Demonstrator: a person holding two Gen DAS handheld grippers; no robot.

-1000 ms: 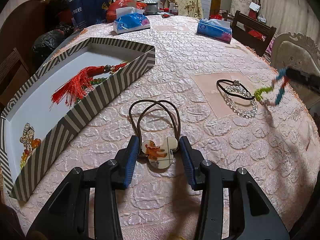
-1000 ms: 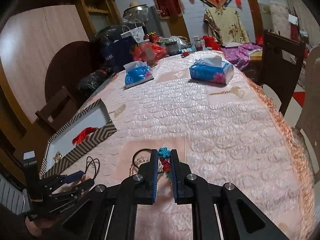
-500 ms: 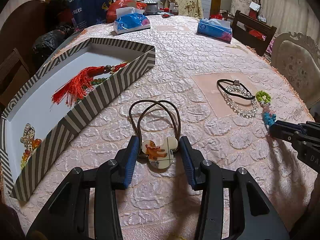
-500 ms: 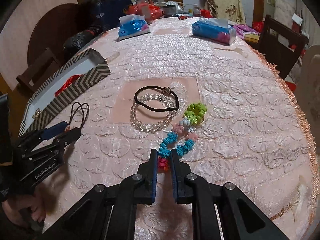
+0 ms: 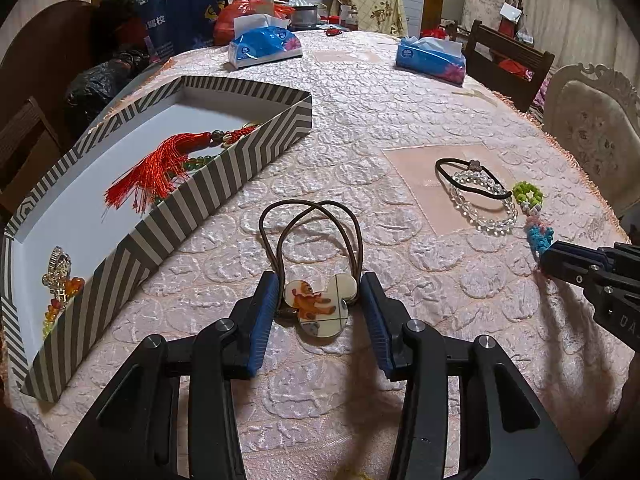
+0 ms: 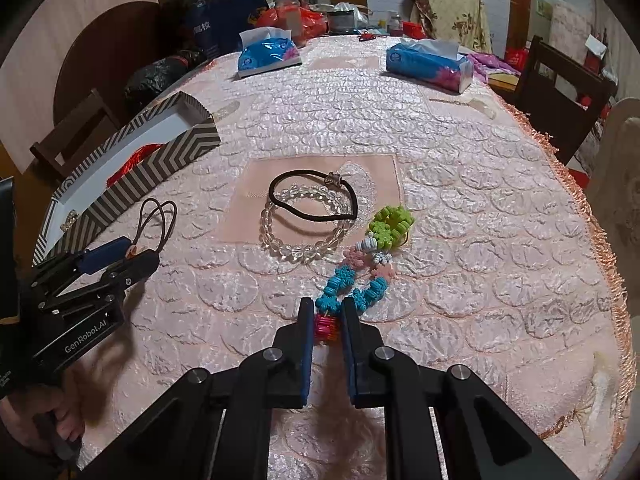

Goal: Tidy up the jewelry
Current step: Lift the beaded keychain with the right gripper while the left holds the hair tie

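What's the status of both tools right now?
Left tool open around mouse-ear hair tie. Right tool shut on colourful bead bracelet. Striped box unobstructed.

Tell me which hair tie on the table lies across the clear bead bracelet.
The black hair tie: it lies across the clear bead bracelet on the smooth pink patch. The brown hair tie, with the mouse-head charm, lies apart, between the left tongs.

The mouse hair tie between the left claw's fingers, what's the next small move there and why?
Probably close the left claw on the mouse charm: its fingers flank it with gaps either side, so nothing is gripped yet. Then it could lift toward the striped box beside it.
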